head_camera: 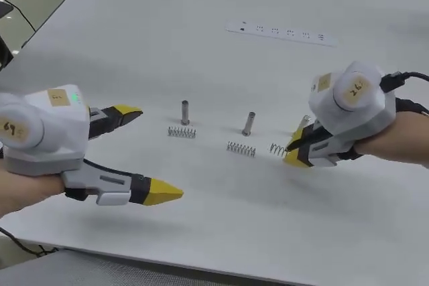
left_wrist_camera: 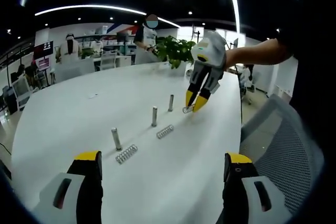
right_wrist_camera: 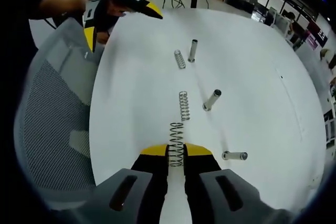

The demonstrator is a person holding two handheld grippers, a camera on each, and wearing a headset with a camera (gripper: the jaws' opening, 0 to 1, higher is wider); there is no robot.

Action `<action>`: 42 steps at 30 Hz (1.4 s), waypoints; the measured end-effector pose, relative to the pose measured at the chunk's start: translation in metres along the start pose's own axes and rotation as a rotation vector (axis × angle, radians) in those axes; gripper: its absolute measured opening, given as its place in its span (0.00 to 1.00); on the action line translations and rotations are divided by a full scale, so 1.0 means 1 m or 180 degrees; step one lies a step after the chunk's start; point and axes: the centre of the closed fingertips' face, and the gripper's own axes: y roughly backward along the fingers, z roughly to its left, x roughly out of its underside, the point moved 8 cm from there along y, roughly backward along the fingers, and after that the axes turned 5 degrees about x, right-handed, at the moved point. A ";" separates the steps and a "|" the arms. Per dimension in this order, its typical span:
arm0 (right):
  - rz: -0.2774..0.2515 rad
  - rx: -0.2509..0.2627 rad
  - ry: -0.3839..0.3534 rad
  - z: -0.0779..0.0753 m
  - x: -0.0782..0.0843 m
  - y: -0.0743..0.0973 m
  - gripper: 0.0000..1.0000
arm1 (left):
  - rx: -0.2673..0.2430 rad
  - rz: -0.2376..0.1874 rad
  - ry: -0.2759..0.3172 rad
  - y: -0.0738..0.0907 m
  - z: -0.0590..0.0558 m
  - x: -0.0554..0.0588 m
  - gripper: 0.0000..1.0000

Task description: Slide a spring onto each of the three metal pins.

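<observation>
Three short metal pins stand on the white table: the left pin (head_camera: 185, 112), the middle pin (head_camera: 249, 124), and a third pin (head_camera: 305, 122) partly hidden behind my right gripper. One spring (head_camera: 181, 132) lies in front of the left pin, and another spring (head_camera: 241, 149) lies in front of the middle pin. My right gripper (head_camera: 291, 152) is shut on the end of the third spring (right_wrist_camera: 177, 145), low over the table beside the third pin (right_wrist_camera: 234, 156). My left gripper (head_camera: 149, 152) hovers wide open at the left with nothing between its fingers. In the left gripper view, the right gripper (left_wrist_camera: 197, 100) is at the far spring (left_wrist_camera: 188, 109).
A white power strip (head_camera: 281, 32) lies further back on the table (head_camera: 201, 31). A grey mesh chair (right_wrist_camera: 52, 114) stands at the table's near edge. People and office desks are in the background of the left gripper view.
</observation>
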 end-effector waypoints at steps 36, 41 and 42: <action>-0.0097 -0.0209 0.0469 0.030 -0.032 0.005 0.08 | 0.0744 0.0089 -0.0288 -0.078 -0.031 -0.031 0.49; -0.0118 -0.0236 0.0462 0.032 -0.033 0.006 0.08 | 0.0752 0.0017 -0.0228 -0.082 -0.032 -0.034 0.44; -0.0124 -0.0240 0.0463 0.032 -0.033 0.007 0.08 | 0.0755 0.0019 -0.0227 -0.082 -0.032 -0.035 0.42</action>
